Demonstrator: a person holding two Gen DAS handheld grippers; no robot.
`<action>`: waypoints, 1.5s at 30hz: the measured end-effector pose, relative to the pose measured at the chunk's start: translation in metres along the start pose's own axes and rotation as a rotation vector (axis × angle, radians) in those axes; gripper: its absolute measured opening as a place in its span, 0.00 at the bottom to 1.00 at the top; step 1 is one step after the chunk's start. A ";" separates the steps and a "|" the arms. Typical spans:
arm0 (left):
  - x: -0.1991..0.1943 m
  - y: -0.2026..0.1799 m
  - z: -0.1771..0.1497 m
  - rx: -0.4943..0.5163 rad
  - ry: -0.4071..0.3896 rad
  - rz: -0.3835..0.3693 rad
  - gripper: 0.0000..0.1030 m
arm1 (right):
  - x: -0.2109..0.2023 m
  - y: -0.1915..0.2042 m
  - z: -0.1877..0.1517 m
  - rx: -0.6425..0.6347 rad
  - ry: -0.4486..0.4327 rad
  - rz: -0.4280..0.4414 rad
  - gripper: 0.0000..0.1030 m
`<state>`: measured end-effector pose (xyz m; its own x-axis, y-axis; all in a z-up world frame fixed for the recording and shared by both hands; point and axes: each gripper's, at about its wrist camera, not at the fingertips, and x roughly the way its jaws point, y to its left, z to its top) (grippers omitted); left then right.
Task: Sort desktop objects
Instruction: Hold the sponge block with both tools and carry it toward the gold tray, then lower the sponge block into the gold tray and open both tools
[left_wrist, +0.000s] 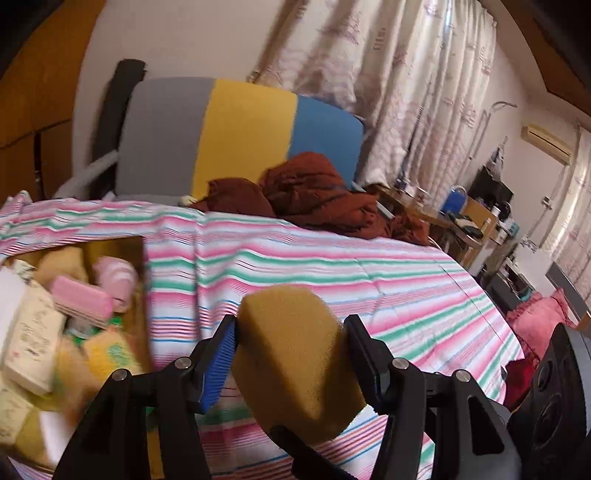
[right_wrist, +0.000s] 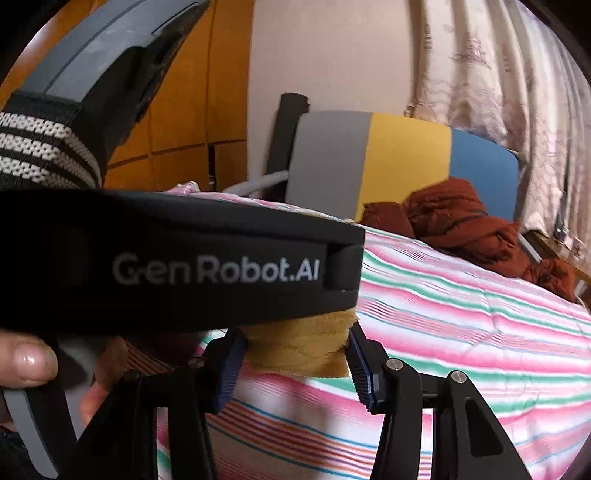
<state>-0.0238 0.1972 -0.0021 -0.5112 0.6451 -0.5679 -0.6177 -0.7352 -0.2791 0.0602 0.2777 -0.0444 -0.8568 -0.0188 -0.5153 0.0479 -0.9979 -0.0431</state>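
- A cardboard box (left_wrist: 140, 295) sits on the bed at the left of the left wrist view, its near part cut off by the frame edge.
- Inside it are a jumble of small goods: one pink block (left_wrist: 82, 300), one pink-and-white striped roll (left_wrist: 116, 278), a cream packet with printing (left_wrist: 31, 334), and a yellow-green item (left_wrist: 110, 352) (the rest is too blurred to name or count).
- The left gripper (left_wrist: 291, 354) has its jaws pressed on a tan sponge (left_wrist: 295, 362), held up over the striped bedspread (left_wrist: 369, 280).
- The right gripper (right_wrist: 295, 363) has its jaws touching both sides of a tan sponge (right_wrist: 303, 347); much of that sponge is hidden behind the black body of the other gripper, which crosses this view.
- I cannot tell whether the two views show one sponge or two.
- A hand (right_wrist: 29, 363) grips a handle at the lower left, with a striped cuff (right_wrist: 40, 151) above it.
- One dark red heap of cloth (left_wrist: 317, 192) lies at the far side of the bed.
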 end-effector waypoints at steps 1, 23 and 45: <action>-0.005 0.005 0.002 -0.005 -0.011 0.011 0.58 | 0.002 0.005 0.005 -0.004 -0.006 0.015 0.50; -0.034 0.177 0.048 -0.151 0.029 0.185 0.58 | 0.124 0.126 0.107 -0.112 0.098 0.298 0.51; -0.048 0.198 0.044 -0.254 -0.011 0.177 0.70 | 0.157 0.123 0.096 0.003 0.218 0.372 0.65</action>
<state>-0.1481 0.0300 0.0040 -0.6048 0.5038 -0.6167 -0.3500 -0.8638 -0.3625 -0.1181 0.1459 -0.0487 -0.6533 -0.3643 -0.6637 0.3310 -0.9258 0.1824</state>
